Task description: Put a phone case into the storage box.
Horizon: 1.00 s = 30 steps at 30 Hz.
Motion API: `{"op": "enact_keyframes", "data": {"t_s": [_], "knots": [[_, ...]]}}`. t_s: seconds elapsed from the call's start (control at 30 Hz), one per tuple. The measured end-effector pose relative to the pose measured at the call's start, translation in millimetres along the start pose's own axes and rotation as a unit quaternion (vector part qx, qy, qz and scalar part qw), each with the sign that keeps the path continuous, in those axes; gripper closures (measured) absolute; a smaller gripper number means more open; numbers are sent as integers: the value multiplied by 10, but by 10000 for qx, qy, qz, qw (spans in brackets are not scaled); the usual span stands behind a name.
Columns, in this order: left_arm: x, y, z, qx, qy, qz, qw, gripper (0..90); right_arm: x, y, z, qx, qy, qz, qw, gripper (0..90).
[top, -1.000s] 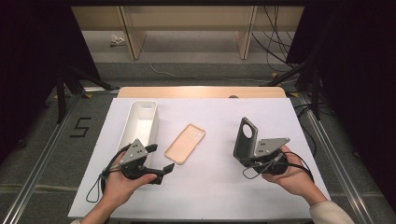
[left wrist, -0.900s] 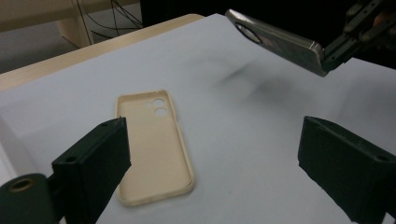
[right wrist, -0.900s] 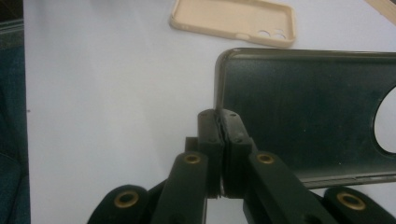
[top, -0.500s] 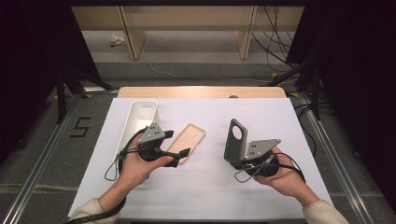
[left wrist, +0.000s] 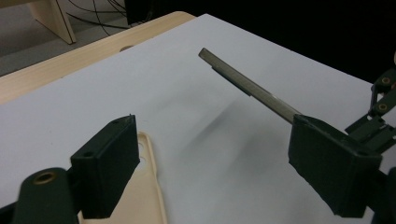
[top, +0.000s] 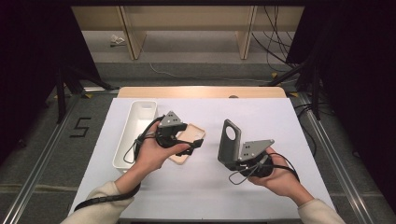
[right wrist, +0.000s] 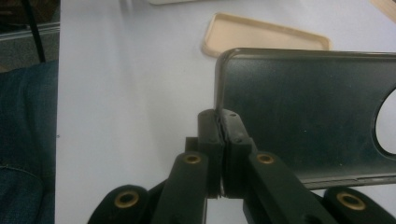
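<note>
**Dark phone case held up, beige case lying on the table**

The dark phone case [top: 229, 142] is being held upright above the white table [top: 280, 121], right of the middle, and its edge is being pinched by the tightly closed jaws of the right gripper [top: 233, 161]. The beige phone case [top: 192, 135] is lying flat near the middle, just right of the white tray [top: 140, 114]. The left gripper [top: 192, 145] is being held over the near end of this case; its jaws have just been closing a little but are standing wide, with nothing pressed between them.

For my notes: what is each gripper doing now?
Left gripper: open, closing, over the beige phone case.
Right gripper: shut on the dark phone case.
</note>
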<state>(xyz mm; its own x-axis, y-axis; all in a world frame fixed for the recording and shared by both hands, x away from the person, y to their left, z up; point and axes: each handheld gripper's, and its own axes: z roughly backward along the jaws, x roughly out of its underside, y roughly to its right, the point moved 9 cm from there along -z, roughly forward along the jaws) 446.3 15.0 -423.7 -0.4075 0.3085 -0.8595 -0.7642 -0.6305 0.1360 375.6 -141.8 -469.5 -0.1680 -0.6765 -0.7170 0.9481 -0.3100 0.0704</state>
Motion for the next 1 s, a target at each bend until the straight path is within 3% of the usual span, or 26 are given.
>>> {"op": "enact_keyframes", "data": {"t_s": [0.17, 0.3, 0.77, 1.0], "knots": [[-76, 4, -134, -27, -263, -5, 9996, 174, -15, -19, -16, -35, -5, 9, 10000, 891], [-160, 19, -235, 6, -300, -38, 9995, 175, -28, -34, -26, -50, -9, 25, 10000, 891], [-275, 26, -569, 95, -632, 293, 9975, 259, -92, -81, -71, -85, -6, 147, 9999, 891], [-286, 6, -723, 96, -864, 603, 9944, 348, -119, -102, -108, -99, -36, 228, 9997, 891]]}}
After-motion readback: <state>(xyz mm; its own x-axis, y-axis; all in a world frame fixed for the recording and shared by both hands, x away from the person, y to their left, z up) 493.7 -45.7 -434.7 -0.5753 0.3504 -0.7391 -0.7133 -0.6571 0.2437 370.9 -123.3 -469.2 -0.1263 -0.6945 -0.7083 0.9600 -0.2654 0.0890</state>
